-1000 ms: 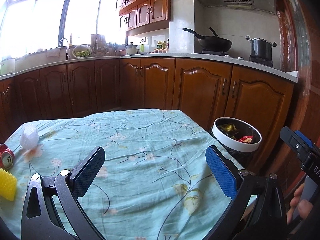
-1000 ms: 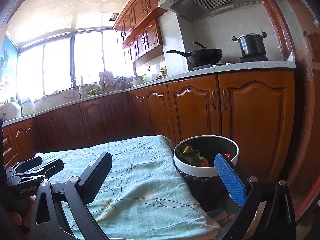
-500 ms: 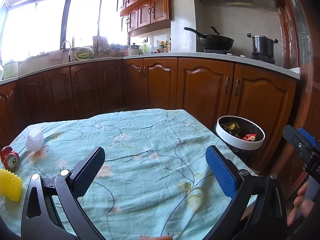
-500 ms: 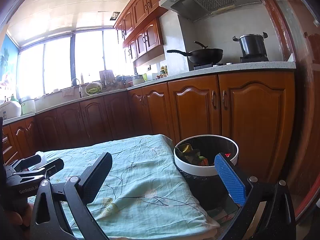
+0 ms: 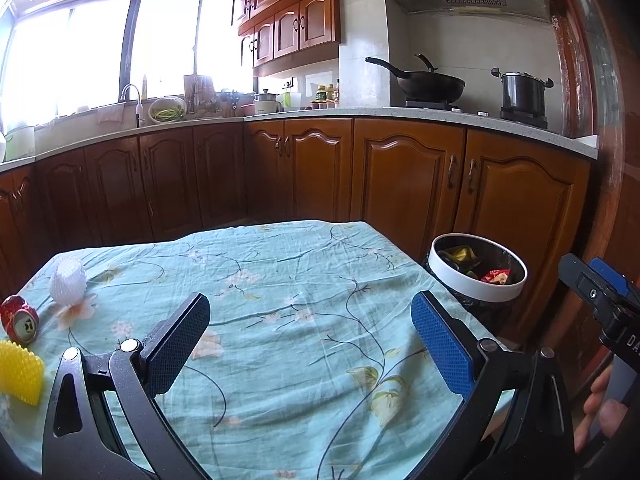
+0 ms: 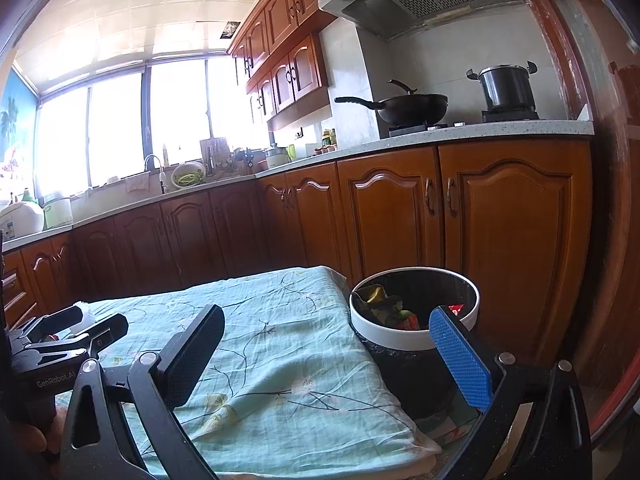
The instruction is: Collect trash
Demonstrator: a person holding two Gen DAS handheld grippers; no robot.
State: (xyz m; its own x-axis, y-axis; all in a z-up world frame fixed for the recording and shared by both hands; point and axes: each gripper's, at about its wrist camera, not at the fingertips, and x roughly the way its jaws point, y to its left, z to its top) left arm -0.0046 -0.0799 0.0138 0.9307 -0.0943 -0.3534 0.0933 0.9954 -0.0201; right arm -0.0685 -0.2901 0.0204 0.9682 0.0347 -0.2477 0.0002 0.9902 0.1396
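**Both grippers spread and empty above the table; trash remains at the left edge**

Your left gripper (image 5: 310,336) hovers over the table (image 5: 280,280), which is covered with a pale green floral cloth. Its jaws stand wide apart with nothing between them. In the left wrist view, the black pad sits at lower left of centre and the blue pad at lower right.

Your right gripper (image 6: 328,356) is likewise spread and holds nothing. In the right wrist view, its blue pad overlaps the near rim of the trash bin (image 6: 400,338), and its black pad lies over the cloth.

Locate the remaining trash along the left edge of the left wrist view:
- A white foam net (image 5: 68,282), resting on the cloth at middle left.
- A crushed red can (image 5: 19,319), just below and to the left of the foam net.
- A yellow spiky object (image 5: 20,372), at the lower left, below the can.

The trash bin stands beside the table's right side, at middle right of the left wrist view. It is black with a white rim, and yellow and red scraps are visible inside it.

A hand (image 5: 600,408) grips the right tool's handle at the lower right edge of the left wrist view. Wooden kitchen cabinets (image 5: 400,184) fill the background.
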